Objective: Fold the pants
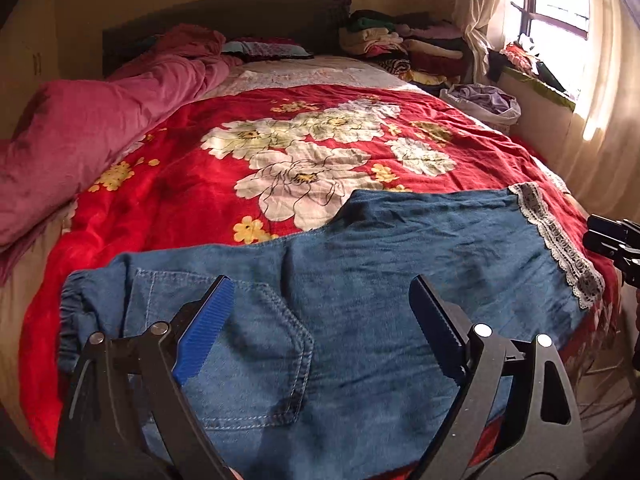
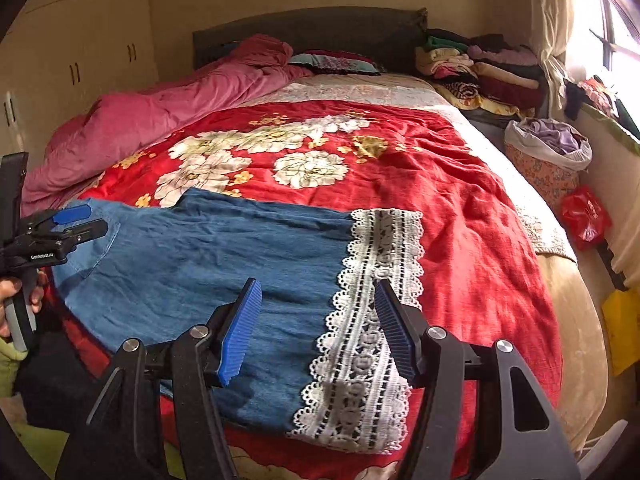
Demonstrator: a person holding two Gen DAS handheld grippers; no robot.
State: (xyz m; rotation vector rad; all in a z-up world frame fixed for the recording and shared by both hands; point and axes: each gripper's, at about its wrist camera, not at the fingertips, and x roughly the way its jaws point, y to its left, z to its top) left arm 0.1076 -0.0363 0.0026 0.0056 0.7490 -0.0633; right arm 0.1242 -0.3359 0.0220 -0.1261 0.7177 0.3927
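Blue denim pants [image 1: 380, 260] lie flat on the red floral bedspread [image 1: 180, 184] at the near end of the bed, waistband [image 1: 74, 308] to the left and white lace hem [image 1: 560, 248] to the right. My left gripper [image 1: 320, 284] hovers open over the back pocket [image 1: 260, 340], with nothing pressed between its blue pads. In the right wrist view the pants [image 2: 220, 260] spread leftward, and my right gripper [image 2: 317, 286] stands open above the lace hem [image 2: 384, 240], holding nothing. The left gripper [image 2: 80, 220] shows at that view's left edge, with a person's hand [image 2: 8, 300] on its handle.
A pink duvet [image 1: 80, 128] is bunched along the bed's left side. Stacks of folded clothes [image 1: 400, 44] sit by the headboard at right. A laundry basket [image 2: 548, 152] and a red bag [image 2: 584, 216] stand between bed and window wall. Wardrobe doors [image 2: 80, 40] line the left wall.
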